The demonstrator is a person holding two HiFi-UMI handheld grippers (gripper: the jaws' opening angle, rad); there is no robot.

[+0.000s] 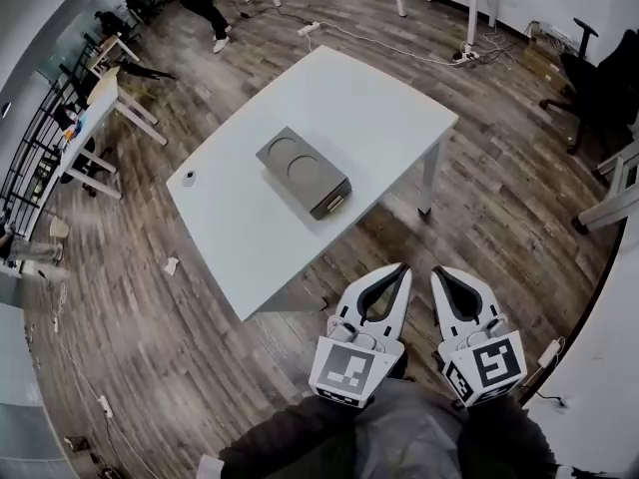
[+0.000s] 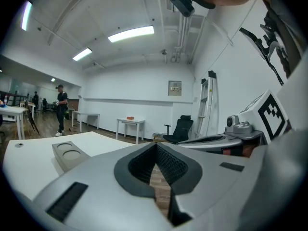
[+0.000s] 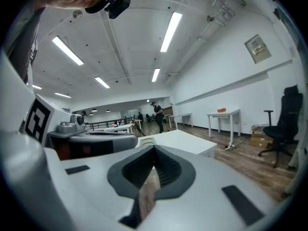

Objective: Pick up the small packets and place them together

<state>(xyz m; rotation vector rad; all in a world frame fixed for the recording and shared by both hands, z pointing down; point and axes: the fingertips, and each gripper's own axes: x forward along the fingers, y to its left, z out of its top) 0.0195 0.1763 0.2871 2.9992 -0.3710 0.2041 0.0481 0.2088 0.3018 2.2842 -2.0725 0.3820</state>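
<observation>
Off the white rectangular table's [image 1: 250,230] near edge, the left gripper [image 1: 402,269] and right gripper [image 1: 440,272] are held, jaws pressed together, nothing clamped. Mid-table, a grey two-dimpled block [image 1: 303,171] is sat; small packets can't be made out.

1. A white table [image 1: 369,118] stands on a brown wood floor [image 1: 180,347].
2. A grey box [image 1: 303,171] with two round dips on top lies near the middle of the table.
3. A small round thing [image 1: 189,178] sits by the table's left edge, well apart from the box.
</observation>
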